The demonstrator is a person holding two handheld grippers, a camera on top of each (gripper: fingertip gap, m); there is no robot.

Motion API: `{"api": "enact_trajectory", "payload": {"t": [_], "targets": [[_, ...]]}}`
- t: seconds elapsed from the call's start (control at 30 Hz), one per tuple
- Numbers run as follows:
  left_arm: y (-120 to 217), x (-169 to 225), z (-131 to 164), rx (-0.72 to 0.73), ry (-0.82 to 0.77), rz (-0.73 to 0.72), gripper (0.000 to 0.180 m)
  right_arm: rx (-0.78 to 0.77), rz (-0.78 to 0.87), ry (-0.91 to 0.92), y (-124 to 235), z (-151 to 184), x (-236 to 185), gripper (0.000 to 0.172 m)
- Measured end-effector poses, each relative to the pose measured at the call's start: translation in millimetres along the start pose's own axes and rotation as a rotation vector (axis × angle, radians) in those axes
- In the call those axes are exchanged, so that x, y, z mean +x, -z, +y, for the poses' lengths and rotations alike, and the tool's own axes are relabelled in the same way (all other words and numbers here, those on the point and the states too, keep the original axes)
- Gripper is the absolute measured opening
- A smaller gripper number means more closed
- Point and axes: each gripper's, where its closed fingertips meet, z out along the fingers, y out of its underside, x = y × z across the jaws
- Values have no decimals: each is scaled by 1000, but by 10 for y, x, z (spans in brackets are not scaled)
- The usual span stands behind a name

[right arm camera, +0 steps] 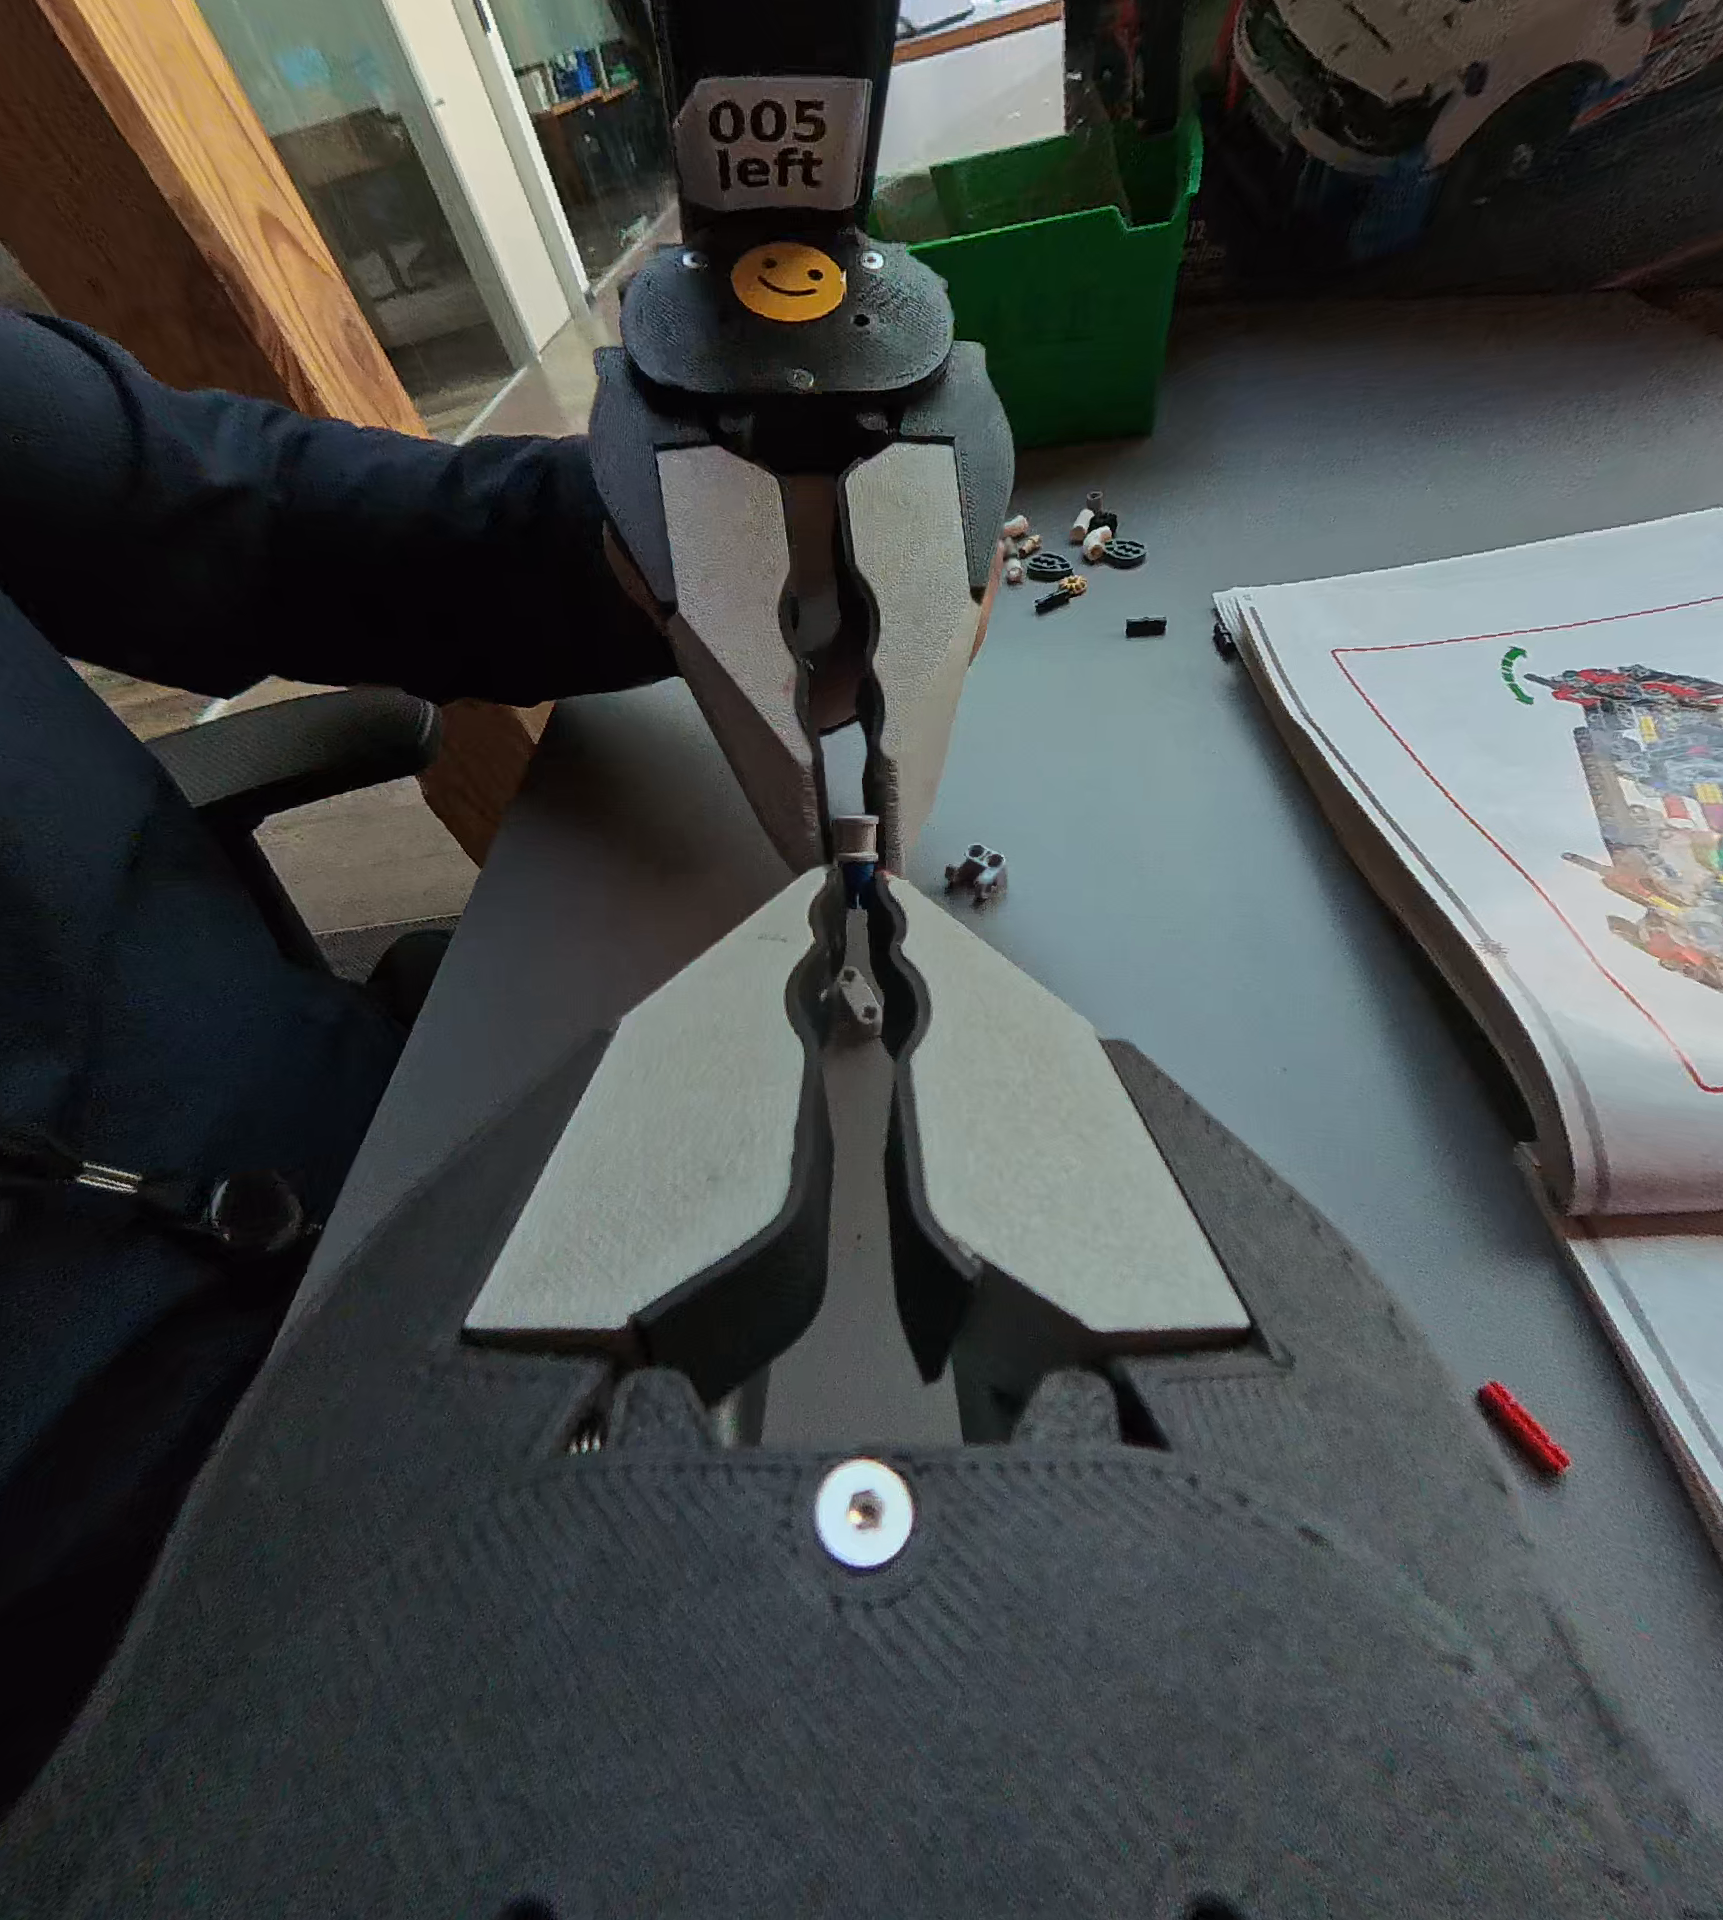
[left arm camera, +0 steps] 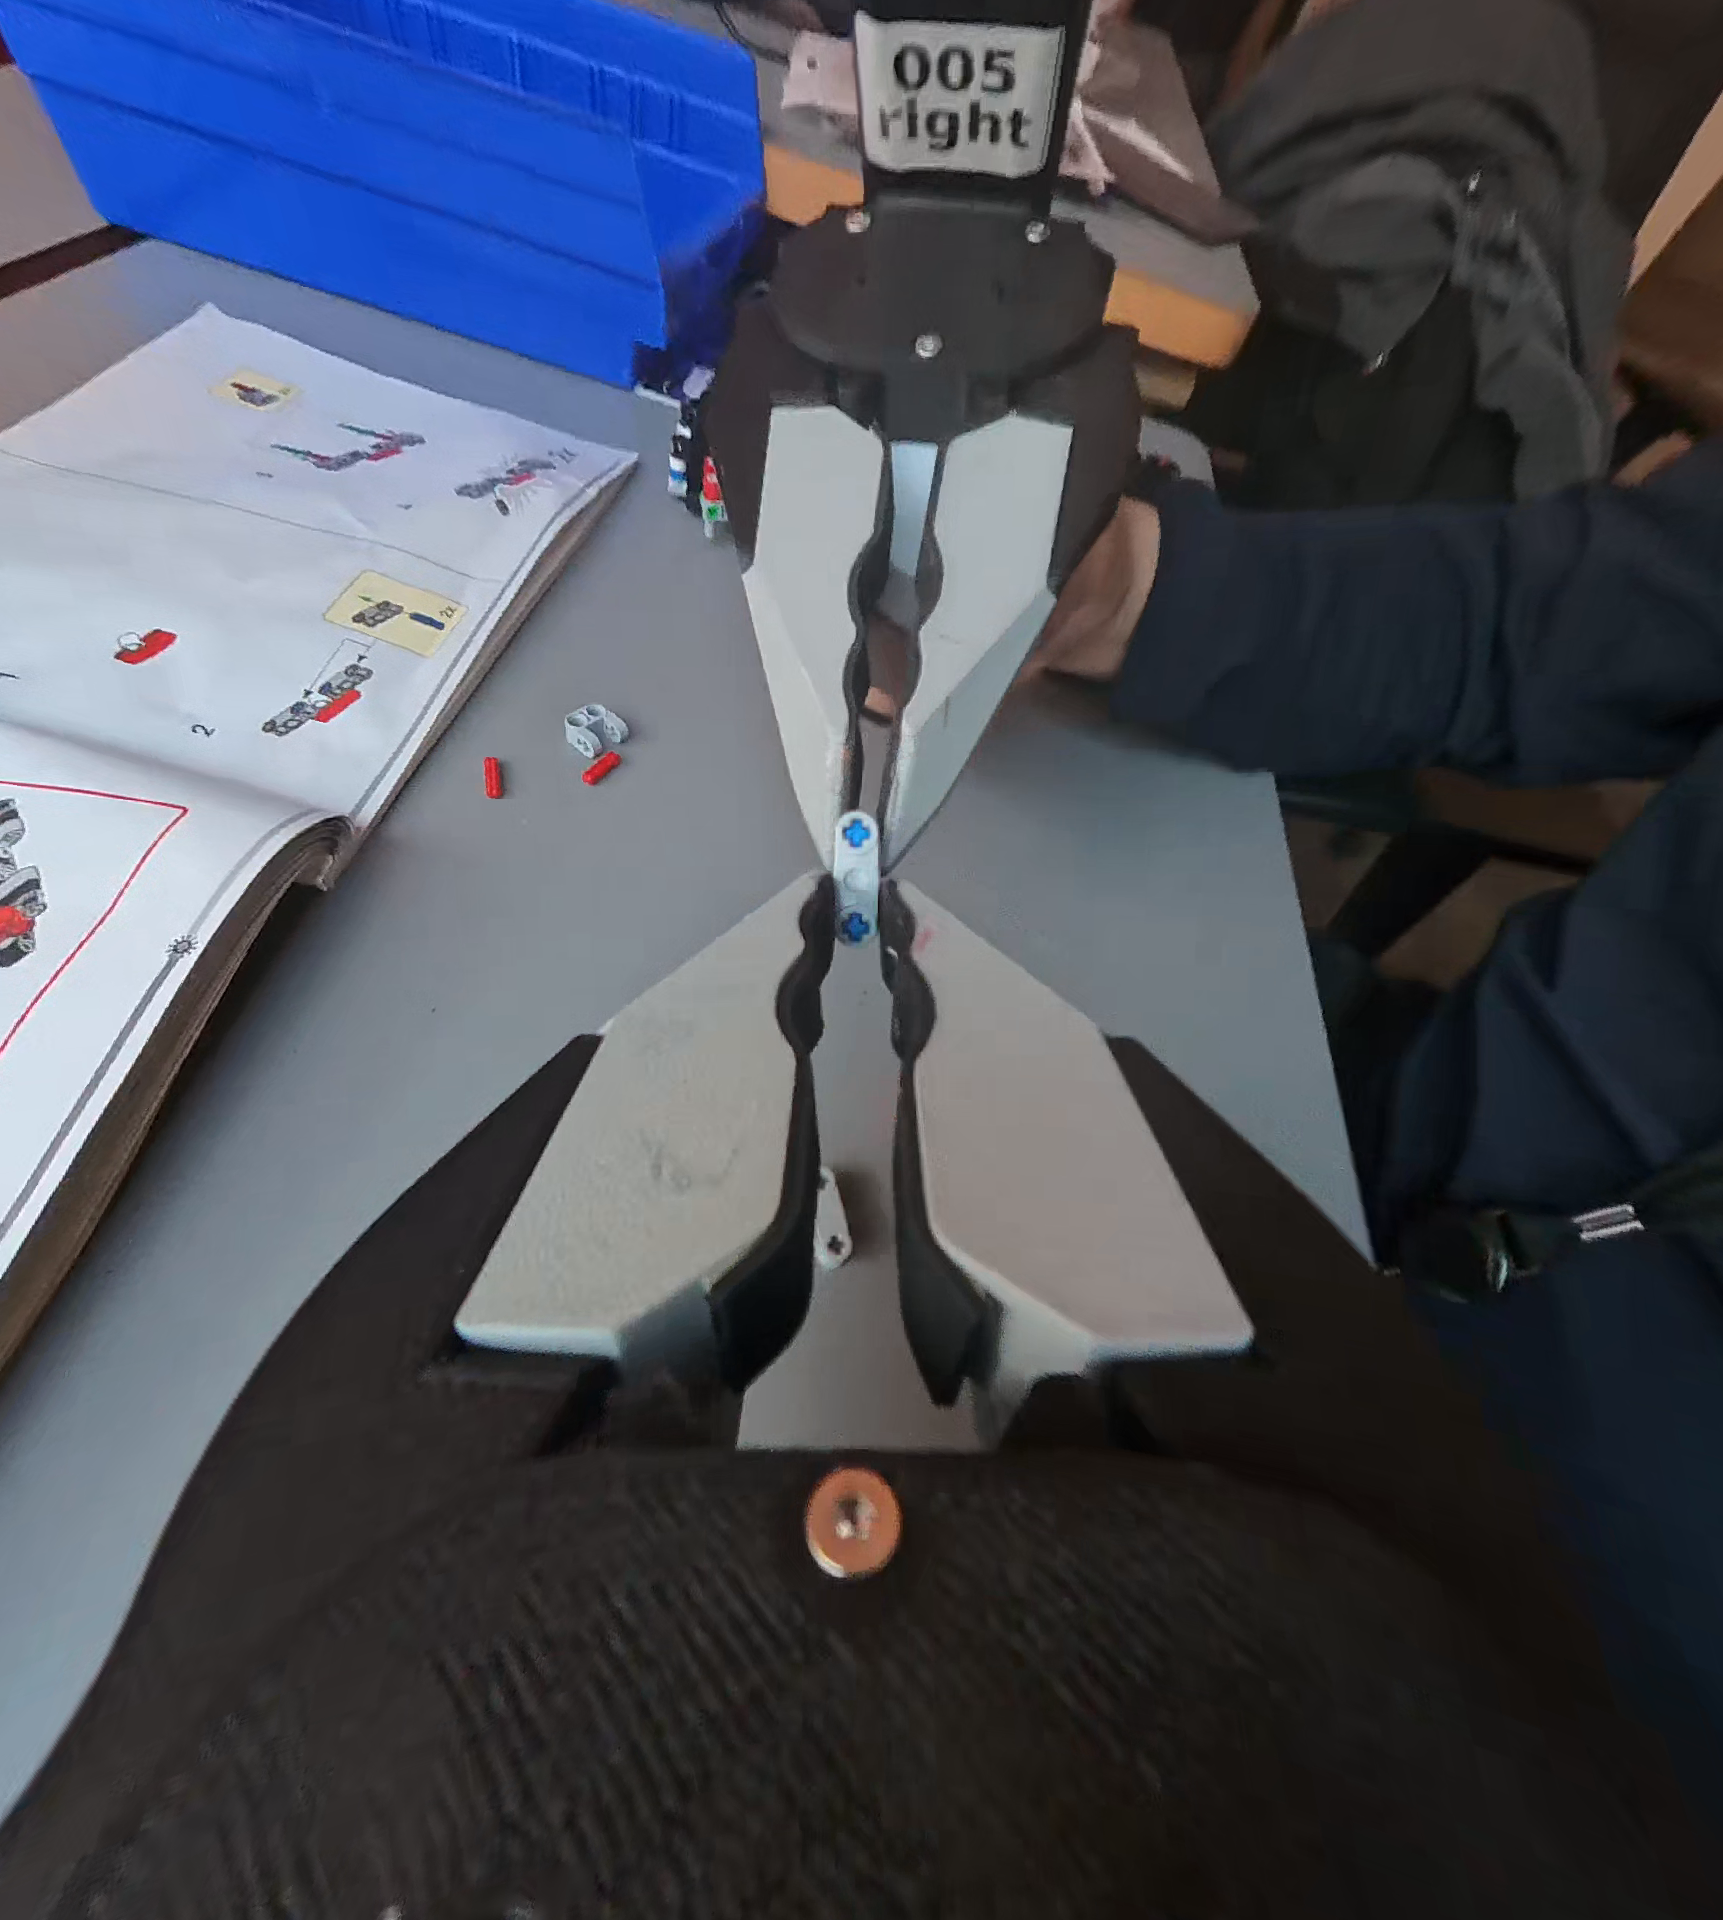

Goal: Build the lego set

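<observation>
A small light grey beam (left arm camera: 857, 878) with two blue cross pins hangs above the grey table (left arm camera: 524, 987) between the two grippers, which meet tip to tip. My left gripper (left arm camera: 854, 920) is shut on the beam's lower end. In the right wrist view the beam (right arm camera: 855, 836) sits edge-on between the left gripper's fingers (right arm camera: 821, 810). My right gripper (right arm camera: 854, 891) is shut on a blue pin (right arm camera: 855, 883) that sticks out of the beam. In the left wrist view the right gripper (left arm camera: 872, 821) comes in from the top, behind the beam's upper end.
An open instruction booklet (left arm camera: 161, 623) (right arm camera: 1563, 883) lies beside the grippers. A grey connector (left arm camera: 595, 727) (right arm camera: 976, 868) and red pins (left arm camera: 493, 777) (right arm camera: 1524, 1429) lie loose. Another grey piece (right arm camera: 857, 1003) lies under the fingers. A blue bin (left arm camera: 369, 156), a green bin (right arm camera: 1065, 312) and loose parts (right arm camera: 1075, 551) stand farther off. Only a small space, under 4 cm, lies between the two pairs of fingers. Both grippers' tips are roughly 15 cm from the grey connector (left arm camera: 595, 727).
</observation>
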Motion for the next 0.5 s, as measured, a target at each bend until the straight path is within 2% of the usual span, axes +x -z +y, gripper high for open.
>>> {"api": "enact_trajectory", "payload": {"t": [0.13, 0.5], "targets": [[-51, 29, 51, 19, -12, 31, 5, -6, -20, -4, 13, 59, -26, 1], [-119, -11, 103, 97, 90, 85, 5, 22, -26, -10, 24, 137, 29, 1]]}}
